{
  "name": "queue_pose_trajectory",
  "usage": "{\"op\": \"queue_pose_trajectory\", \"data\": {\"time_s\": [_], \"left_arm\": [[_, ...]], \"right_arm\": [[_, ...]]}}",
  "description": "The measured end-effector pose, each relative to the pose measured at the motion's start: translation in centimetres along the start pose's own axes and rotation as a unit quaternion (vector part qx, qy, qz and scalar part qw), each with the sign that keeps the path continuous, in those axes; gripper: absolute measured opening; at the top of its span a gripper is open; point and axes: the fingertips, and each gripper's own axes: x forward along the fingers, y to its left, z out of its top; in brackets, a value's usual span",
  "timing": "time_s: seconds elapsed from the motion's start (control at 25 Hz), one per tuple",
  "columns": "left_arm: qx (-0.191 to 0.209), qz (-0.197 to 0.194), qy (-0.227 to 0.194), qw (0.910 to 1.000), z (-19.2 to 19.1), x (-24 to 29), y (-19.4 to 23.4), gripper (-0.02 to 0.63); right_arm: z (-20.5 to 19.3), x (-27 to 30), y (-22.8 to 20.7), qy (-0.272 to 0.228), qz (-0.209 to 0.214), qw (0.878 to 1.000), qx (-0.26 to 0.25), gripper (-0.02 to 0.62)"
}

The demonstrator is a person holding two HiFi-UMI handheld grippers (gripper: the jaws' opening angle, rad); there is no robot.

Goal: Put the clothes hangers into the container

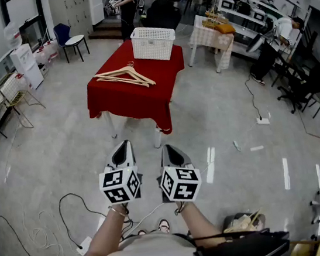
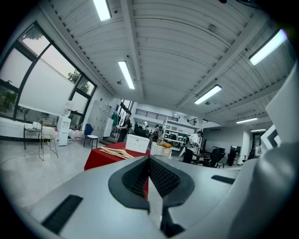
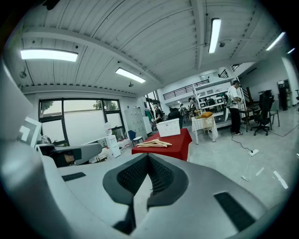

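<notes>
You hold both grippers low in front of you, side by side above the floor [image 1: 223, 115], well short of the red tabletop [image 1: 121, 97]. Your left gripper [image 1: 123, 150] has its jaws pressed together and grips nothing, and your right gripper [image 1: 169, 152] is closed and empty in the same way. The wooden clothes hangers [image 1: 126, 76] lie in a loose pile on the near left part of the tabletop, well apart from both grippers and straight ahead beyond their tips. The white perforated container [image 1: 153, 42] stands upright at the far side of the same tabletop, just behind the hangers and a little to their right. Each gripper view looks along its closed jaws toward the distant hangers and container
</notes>
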Motion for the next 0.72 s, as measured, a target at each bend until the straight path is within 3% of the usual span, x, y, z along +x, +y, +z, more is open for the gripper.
{"op": "queue_pose_trajectory", "data": {"time_s": [0.72], "left_arm": [[-0.014,0.005,0.007,0.9999,-1.6,2.3,-2.6,0.002]], "right_arm": [[-0.1,-0.2,-3.9,0.010,0.003,1.000,0.020,0.015]]}}
